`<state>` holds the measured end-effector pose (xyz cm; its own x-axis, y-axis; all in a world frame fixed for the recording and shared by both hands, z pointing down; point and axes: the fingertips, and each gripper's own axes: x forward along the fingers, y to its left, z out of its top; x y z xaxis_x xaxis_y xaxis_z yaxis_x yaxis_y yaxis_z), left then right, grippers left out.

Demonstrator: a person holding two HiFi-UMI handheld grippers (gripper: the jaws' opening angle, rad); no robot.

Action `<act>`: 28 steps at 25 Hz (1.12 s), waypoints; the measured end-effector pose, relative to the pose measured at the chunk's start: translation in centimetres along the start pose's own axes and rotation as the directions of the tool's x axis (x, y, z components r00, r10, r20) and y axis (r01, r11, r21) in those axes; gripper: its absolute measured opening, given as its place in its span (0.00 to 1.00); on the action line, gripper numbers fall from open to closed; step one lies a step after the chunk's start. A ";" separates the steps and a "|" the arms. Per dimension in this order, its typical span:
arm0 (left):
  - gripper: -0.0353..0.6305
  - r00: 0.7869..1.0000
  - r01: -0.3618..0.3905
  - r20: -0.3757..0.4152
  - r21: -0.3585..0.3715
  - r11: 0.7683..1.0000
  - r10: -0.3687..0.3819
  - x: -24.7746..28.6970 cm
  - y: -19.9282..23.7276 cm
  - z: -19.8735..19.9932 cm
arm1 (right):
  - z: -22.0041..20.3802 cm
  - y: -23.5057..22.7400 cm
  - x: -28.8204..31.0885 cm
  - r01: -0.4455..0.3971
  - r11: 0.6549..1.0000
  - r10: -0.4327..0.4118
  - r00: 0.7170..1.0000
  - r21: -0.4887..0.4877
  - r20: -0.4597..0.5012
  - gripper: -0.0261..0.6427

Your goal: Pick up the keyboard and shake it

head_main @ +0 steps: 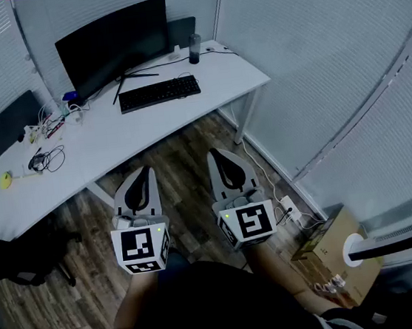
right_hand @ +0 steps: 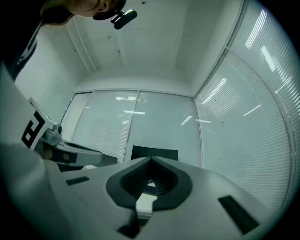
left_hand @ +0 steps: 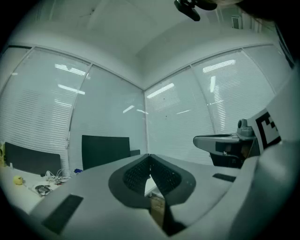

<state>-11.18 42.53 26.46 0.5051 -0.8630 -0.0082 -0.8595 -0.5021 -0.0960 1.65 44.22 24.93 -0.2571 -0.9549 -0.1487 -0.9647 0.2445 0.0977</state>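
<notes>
The black keyboard (head_main: pixel 160 93) lies on the white desk (head_main: pixel 113 138), in front of a dark monitor (head_main: pixel 113 48). Both grippers hang over the wooden floor, well short of the desk and side by side. My left gripper (head_main: pixel 145 169) is shut with nothing in it, its jaws meeting in a point (left_hand: pixel 150 155). My right gripper (head_main: pixel 216 153) is shut and empty too (right_hand: pixel 151 159). Through the hole behind its jaws, the right gripper view shows a sliver of the keyboard (right_hand: pixel 150 188). Each gripper view catches the other gripper at its edge.
A dark bottle (head_main: pixel 194 48) stands at the desk's far right. Loose cables (head_main: pixel 49 158) and a second dark screen (head_main: pixel 1 133) are on the left. A cardboard box (head_main: pixel 331 245) sits on the floor at right, a black chair (head_main: pixel 16 258) at left. Blinds enclose the corner.
</notes>
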 end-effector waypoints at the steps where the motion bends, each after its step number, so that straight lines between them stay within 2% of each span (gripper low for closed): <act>1: 0.09 1.000 0.002 -0.002 -0.003 1.000 -0.002 0.4 0.2 -0.1 | -0.1 -0.1 0.4 -0.006 1.000 0.006 1.000 0.006 0.000 0.08; 6: 0.09 1.000 0.016 -0.012 -0.009 1.000 -0.016 3.2 1.9 -0.8 | -1.2 -0.7 3.6 -0.024 0.999 0.024 1.000 0.049 -0.008 0.08; 17: 0.09 0.998 0.057 0.008 0.002 0.998 -0.057 11.1 11.4 -1.5 | -2.6 0.0 14.7 0.049 0.999 -0.049 0.999 0.014 -0.007 0.08; 22: 0.10 0.995 0.098 0.011 -0.038 0.994 -0.097 13.2 15.3 -3.4 | -5.3 0.9 17.7 0.097 0.995 -0.096 0.994 0.025 -0.043 0.11; 23: 0.12 0.994 0.105 0.008 -0.052 0.993 -0.105 13.6 15.9 -3.8 | -5.8 1.0 18.2 0.098 0.995 -0.097 0.994 0.026 -0.053 0.13; 25: 0.31 0.992 0.127 -0.006 -0.079 0.989 -0.128 14.7 16.9 -4.5 | -6.3 0.9 19.3 0.099 0.995 -0.097 0.993 0.026 -0.068 0.19; 28: 0.37 0.988 0.150 -0.028 -0.108 0.983 -0.154 16.2 18.1 -5.2 | -6.5 -0.2 20.7 0.120 0.993 -0.118 0.989 0.022 -0.085 0.24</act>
<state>-18.96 19.20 29.71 0.6292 -0.7764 0.0345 -0.7771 -0.6293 0.0119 -3.16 23.30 28.27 -0.1361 -0.9879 -0.0746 -0.9896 0.1320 0.0570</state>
